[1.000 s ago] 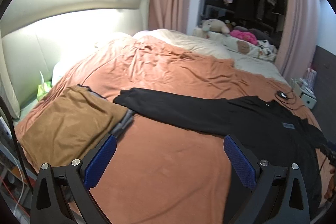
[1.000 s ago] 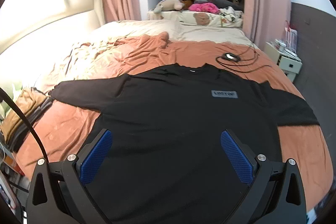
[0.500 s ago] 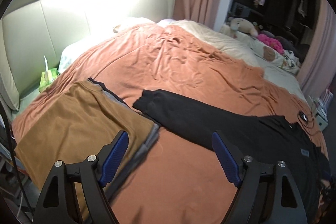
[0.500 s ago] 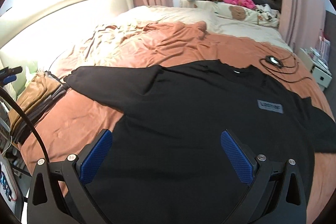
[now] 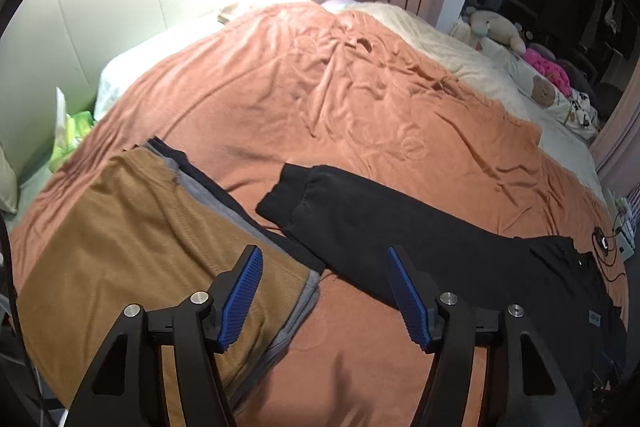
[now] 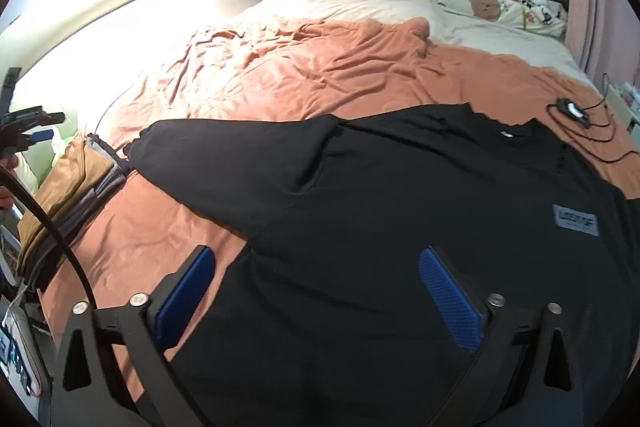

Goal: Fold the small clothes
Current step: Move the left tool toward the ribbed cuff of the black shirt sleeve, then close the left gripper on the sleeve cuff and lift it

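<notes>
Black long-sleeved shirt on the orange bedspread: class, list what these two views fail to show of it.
- Black long-sleeved shirt: its hem, right wrist view, hidden behind the tongs and cut by the bottom edge.
- Its far sleeve, cut by the right edge in both views.
- Grey chest label: wording too small to read.

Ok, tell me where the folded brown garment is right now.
The folded brown garment tops a small stack at the left edge of the orange blanket, beside the black shirt's sleeve cuff; the right wrist view shows it far left.
</notes>
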Tool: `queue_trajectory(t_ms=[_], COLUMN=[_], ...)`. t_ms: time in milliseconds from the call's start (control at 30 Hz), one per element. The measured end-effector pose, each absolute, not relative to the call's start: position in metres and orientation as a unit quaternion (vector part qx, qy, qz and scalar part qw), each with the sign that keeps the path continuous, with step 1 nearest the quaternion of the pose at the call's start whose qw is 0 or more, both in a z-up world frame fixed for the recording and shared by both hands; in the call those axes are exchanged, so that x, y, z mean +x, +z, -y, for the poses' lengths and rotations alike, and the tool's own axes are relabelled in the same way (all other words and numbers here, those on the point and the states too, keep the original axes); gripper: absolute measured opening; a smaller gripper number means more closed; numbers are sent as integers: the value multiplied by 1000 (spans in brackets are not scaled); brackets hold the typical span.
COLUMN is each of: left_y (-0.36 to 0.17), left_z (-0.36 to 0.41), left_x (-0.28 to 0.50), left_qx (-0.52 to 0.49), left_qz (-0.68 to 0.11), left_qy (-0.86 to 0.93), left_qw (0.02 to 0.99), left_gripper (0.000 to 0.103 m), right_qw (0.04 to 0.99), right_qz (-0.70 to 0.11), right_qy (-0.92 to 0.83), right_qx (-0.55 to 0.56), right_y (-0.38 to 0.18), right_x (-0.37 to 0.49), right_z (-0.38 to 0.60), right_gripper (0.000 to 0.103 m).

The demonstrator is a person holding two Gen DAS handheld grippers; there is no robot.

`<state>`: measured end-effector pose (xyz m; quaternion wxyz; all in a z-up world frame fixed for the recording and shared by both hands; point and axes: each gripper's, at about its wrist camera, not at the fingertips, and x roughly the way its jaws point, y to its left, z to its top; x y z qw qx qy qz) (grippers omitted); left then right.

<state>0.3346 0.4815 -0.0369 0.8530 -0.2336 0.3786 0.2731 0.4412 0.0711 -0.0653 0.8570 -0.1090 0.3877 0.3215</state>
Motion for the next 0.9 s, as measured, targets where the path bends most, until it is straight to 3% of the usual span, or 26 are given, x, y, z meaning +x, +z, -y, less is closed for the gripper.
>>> queue_trajectory(t_ms=[133, 267, 367, 467, 567, 900], left_y=[-59, -88, -103, -119, -135, -186], left_z=[-487, -498, -508, -516, -522, -545], left_x=[361, 384, 398, 414, 427, 457], left_qx=[-236, -253, -252, -246, -232, -175], left_qz=[-403, -430, -442, -461, -482, -550], left_qy=[264, 266, 281, 294, 306, 352], left_qw=[844, 825, 813, 800, 788, 736], left_gripper=[61, 48, 47, 47, 40, 40], right_qw=[849, 843, 843, 842, 839, 833], right_qz=[-405, -418, -420, -420, -426, -443], right_qy=[321, 324, 326, 330, 331, 328], right_qx=[-111, -94, -82, -74, -67, -50], right_y=[-79, -90, -96, -103, -113, -128], right_x=[459, 476, 488, 496, 503, 520], right_z=[-86, -96, -100, -104, -107, -110], right_gripper=[77, 71, 68, 59, 59, 59])
